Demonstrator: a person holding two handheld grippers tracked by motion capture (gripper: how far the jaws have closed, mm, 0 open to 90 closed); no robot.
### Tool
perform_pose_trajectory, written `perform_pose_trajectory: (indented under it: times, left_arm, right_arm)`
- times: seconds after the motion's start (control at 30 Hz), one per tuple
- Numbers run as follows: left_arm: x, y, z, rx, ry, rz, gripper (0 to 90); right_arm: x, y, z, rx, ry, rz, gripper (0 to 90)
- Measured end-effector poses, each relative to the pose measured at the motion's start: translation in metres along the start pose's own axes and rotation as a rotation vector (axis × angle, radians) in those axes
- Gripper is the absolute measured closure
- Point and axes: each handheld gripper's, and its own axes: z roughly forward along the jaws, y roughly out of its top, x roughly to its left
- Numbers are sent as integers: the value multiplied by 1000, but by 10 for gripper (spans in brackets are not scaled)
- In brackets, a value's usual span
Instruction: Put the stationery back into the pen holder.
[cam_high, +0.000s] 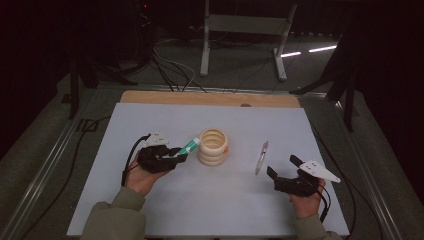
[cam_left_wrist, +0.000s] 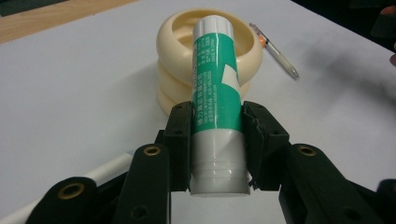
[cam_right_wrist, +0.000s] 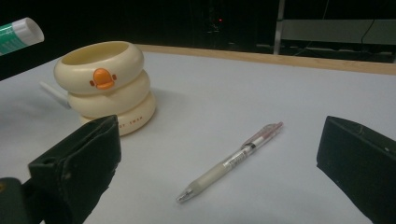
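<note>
The left gripper (cam_high: 172, 156) is clamped on a glue stick (cam_left_wrist: 216, 100), green-labelled with a white body. Its two jaws press the stick's sides just above the ribbed end, so most of the tube juts out past them. In the high view the glue stick (cam_high: 189, 147) slants up and to the right from the jaws, its white tip just beside the left rim of the cup (cam_high: 213, 146) (whether it touches the rim cannot be told). From the left gripper view the tip lies over the mouth of the cup (cam_left_wrist: 173, 60).

The cup is a cream holder shaped like three stacked rings, standing upright near the middle of the white table (cam_high: 150, 120). Its right side carries an orange duck bill, seen in the right gripper view on the cup (cam_right_wrist: 106, 86).

The right gripper (cam_high: 281, 175) sits at the near right of the table, held by the person's hand (cam_high: 306, 201). Its jaws are spread wide and grip nothing; in its own view they stand well apart at the two lower corners, with the pen (cam_right_wrist: 231, 161) lying on the table between them, farther off.

The pen (cam_high: 261, 157), clear-bodied, lies flat to the right of the cup and well apart from it, just beyond the right gripper, untouched by either jaw. It also shows in the left gripper view as the pen (cam_left_wrist: 275, 50), beyond the cup at the right.

A thin white rod (cam_left_wrist: 109, 168) lies on the table at the left of the left gripper.
</note>
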Motion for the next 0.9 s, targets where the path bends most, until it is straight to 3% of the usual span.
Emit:
perform_pose_trajectory:
  times: [0.9]
  left_arm:
    - [6,31,1,-23,-44,11,657]
  right_arm:
    - [0,-1,1,7,-1,2,2]
